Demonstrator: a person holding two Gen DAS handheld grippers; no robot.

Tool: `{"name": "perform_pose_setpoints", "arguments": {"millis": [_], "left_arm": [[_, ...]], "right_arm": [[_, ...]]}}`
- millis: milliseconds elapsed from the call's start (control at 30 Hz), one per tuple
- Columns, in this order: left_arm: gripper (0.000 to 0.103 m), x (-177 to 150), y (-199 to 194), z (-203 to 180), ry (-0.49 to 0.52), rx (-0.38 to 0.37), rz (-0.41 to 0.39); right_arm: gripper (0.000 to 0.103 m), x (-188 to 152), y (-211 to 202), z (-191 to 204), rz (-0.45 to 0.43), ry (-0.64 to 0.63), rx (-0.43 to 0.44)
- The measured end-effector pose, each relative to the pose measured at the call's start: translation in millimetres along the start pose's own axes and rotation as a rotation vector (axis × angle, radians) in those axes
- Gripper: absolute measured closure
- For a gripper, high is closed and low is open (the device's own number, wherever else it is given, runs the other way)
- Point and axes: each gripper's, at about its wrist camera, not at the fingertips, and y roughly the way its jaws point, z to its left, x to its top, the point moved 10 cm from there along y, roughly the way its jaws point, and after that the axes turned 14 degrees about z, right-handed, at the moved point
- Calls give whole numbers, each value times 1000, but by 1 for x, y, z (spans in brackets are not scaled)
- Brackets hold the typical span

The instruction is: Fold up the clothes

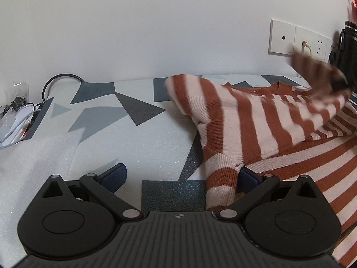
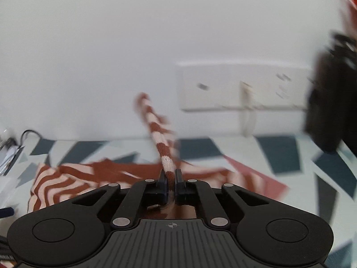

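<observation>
A rust-and-cream striped sweater (image 1: 256, 120) lies on the patterned mat (image 1: 133, 134), filling the right half of the left wrist view. My left gripper (image 1: 181, 175) is open and low over the mat. A striped corner of the sweater (image 1: 222, 178) rests between its jaws against the right blue pad, unpinched. In the right wrist view my right gripper (image 2: 171, 178) is shut on a striped sleeve (image 2: 162, 147), which sticks up beyond the fingertips. The sweater's body (image 2: 67, 178) lies below on the left. From the left wrist view that right gripper (image 1: 339, 82) is a blur at far right, lifting the sleeve.
A white socket panel (image 1: 296, 40) sits on the wall behind, with a black container (image 1: 350, 44) beside it at the right edge. Cables and clutter (image 1: 20, 116) lie off the mat's left edge. A white foam sheet (image 1: 33, 156) covers the near left.
</observation>
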Motion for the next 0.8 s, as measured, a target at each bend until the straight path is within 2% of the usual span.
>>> {"name": "perform_pose_setpoints", "arguments": {"millis": [100, 167, 200, 300, 367, 433, 467, 600, 700, 733, 767, 800], "left_arm": [[0, 0, 0, 0, 4, 8, -2], [0, 1, -1, 0, 8, 23, -7], [0, 2, -2, 0, 11, 33, -11], [0, 7, -6, 0, 49, 91, -46], [0, 11, -11, -1, 69, 123, -82], [0, 14, -14, -3, 86, 146, -111], [0, 16, -16, -3, 94, 155, -124], [0, 20, -18, 1, 88, 181, -152], [0, 20, -16, 16, 27, 194, -133], [0, 19, -14, 21, 5, 178, -124], [0, 18, -13, 23, -7, 161, -115], [0, 18, -12, 24, -13, 155, -109]], "right_arm": [[88, -26, 7, -29, 87, 81, 52], [79, -37, 10, -41, 116, 107, 67], [79, -38, 9, -45, 114, 121, 73], [73, -35, 3, -53, 91, 172, 92], [64, -20, 0, -56, 65, 201, 101], [55, -5, 3, -57, 54, 196, 80], [55, 1, 8, -57, 57, 188, 65], [55, 18, 33, -48, 92, 126, -1], [56, 22, 55, -40, 130, 43, -101], [69, 21, 62, -40, 147, 29, -141], [95, 19, 67, -43, 164, 36, -178], [94, 20, 67, -44, 158, 53, -182]]}}
